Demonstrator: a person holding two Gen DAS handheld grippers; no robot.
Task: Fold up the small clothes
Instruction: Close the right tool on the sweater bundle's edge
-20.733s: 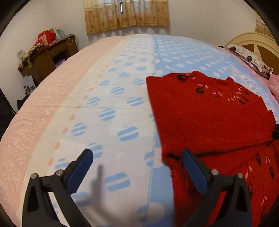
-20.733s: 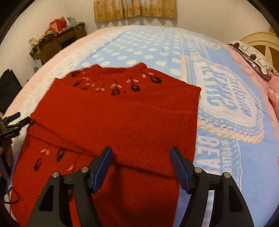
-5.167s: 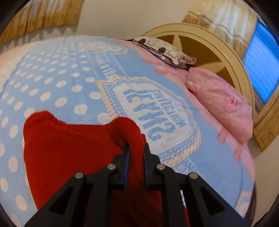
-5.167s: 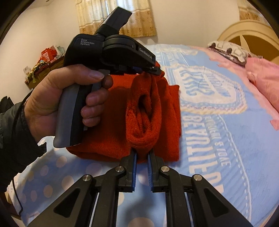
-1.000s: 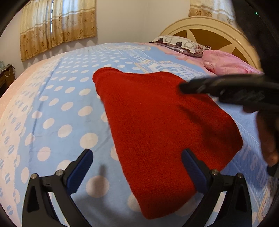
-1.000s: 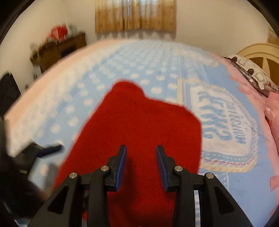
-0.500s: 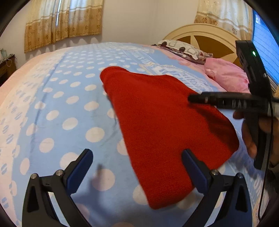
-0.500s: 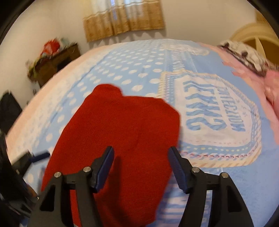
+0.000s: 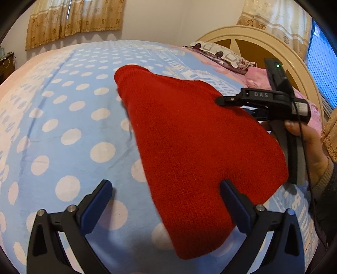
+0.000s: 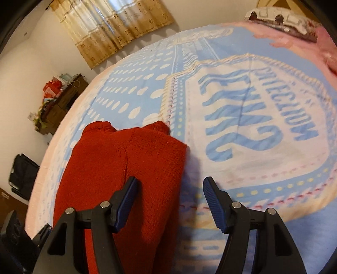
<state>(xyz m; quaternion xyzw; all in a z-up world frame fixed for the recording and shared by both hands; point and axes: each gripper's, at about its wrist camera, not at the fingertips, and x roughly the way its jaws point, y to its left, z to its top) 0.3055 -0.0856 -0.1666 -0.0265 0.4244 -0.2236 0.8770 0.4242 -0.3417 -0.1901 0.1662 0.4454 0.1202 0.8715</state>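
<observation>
In the left wrist view, a brown-patterned curtain [image 9: 73, 19] is being shown at the far left above the blue polka-dot bedspread [image 9: 63, 118], and the left gripper [image 9: 166, 202] is being held low at the near edge with its jaws spread wide, nothing being gripped between them. The folded red sweater [image 9: 189, 151] is being seen lying flat on the bedspread, stretching from the far middle toward the near right, its near corner lying between the blue fingertips [image 9: 98, 200]. Further right, the right gripper [image 9: 273, 101] is being held by a hand [image 9: 309, 147] just over the sweater's right edge, with a patterned pillow [image 9: 221, 53] and a cream headboard [image 9: 263, 42] lying beyond. In the right wrist view, a cluttered desk [image 10: 59, 99] is being shown at the far left, the sweater [image 10: 126, 168] is being seen at the near left on the bedspread [image 10: 137, 84], and the right gripper [image 10: 170, 202] is being held released, jaws apart, its left finger over the sweater and its right finger over the large printed emblem [image 10: 263, 126]
</observation>
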